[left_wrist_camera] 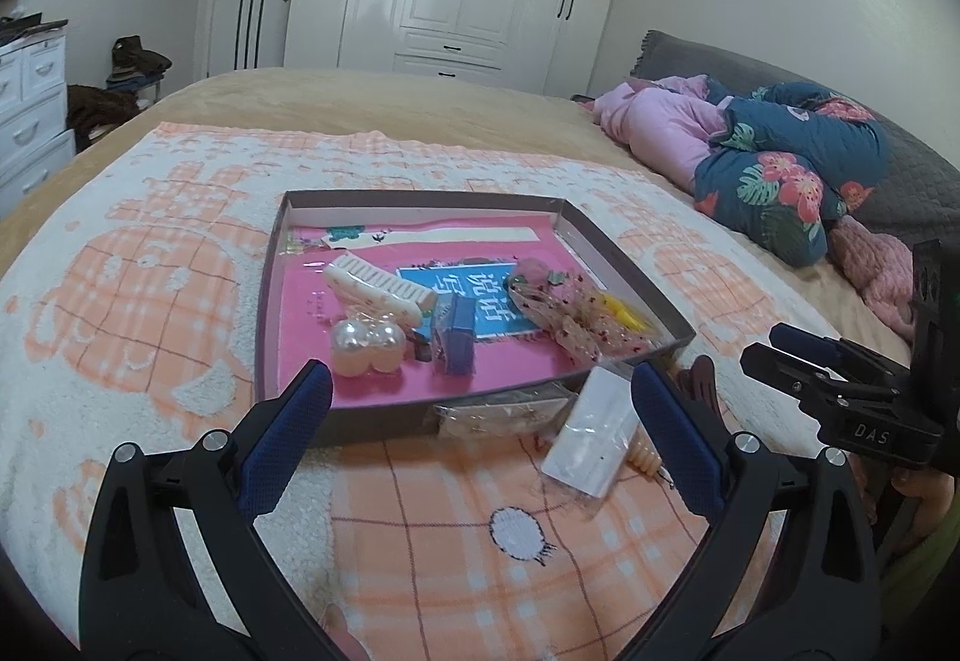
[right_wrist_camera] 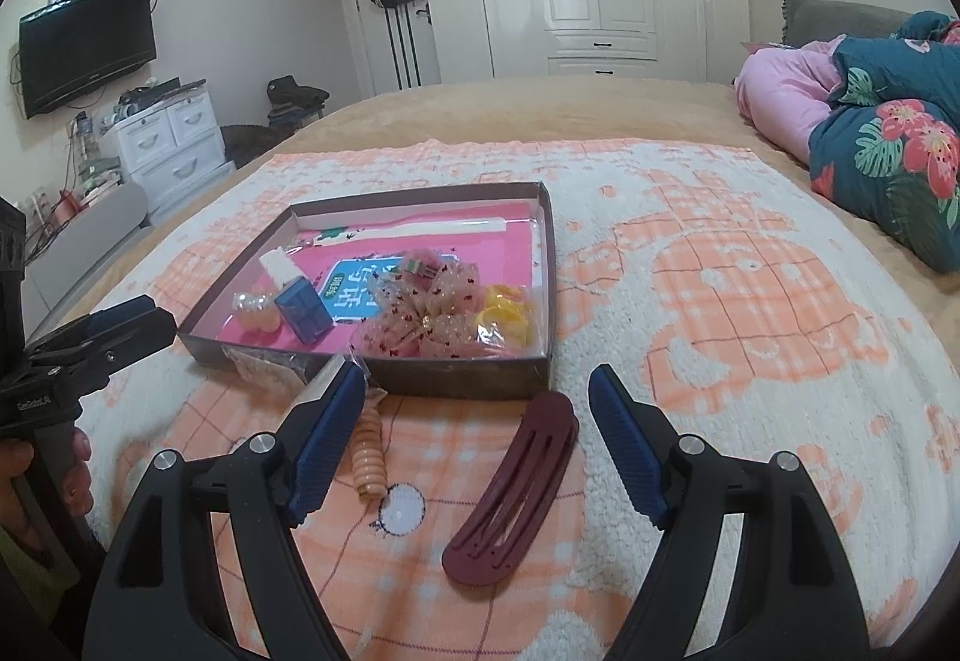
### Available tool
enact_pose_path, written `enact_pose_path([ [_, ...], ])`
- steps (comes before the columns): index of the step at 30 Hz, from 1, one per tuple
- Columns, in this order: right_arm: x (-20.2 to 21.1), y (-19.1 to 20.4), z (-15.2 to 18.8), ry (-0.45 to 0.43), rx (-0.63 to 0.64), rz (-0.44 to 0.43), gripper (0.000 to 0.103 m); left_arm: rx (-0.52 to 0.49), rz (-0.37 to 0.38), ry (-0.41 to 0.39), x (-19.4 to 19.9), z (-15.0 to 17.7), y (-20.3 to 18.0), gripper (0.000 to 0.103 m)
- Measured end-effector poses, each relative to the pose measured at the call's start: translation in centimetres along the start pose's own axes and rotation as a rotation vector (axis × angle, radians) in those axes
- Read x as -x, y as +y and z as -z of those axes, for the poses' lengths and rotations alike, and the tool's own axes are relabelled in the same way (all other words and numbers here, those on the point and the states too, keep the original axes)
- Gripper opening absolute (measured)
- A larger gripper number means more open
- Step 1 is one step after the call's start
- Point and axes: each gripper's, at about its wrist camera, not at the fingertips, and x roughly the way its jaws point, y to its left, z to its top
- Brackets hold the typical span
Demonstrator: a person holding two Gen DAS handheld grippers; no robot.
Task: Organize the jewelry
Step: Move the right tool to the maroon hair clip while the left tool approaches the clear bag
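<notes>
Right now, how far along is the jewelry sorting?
Partly done. The box already holds the pearl clip, blue case and mesh bow. Nothing is in hand: the left gripper and right gripper are both open. Left on the towel: the maroon clip, the beaded piece and two packets.

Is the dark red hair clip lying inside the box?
No, the dark red hair clip lies on the towel in front of the box, between the open right gripper's fingers.
</notes>
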Motion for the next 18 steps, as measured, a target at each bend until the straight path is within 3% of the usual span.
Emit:
enact_pose_path([
  [18,0.9,0.1,2.0,0.036,0.004,0.029,0.076,-0.053,0.04,0.032,-0.4,1.1,-2.0,0.091],
])
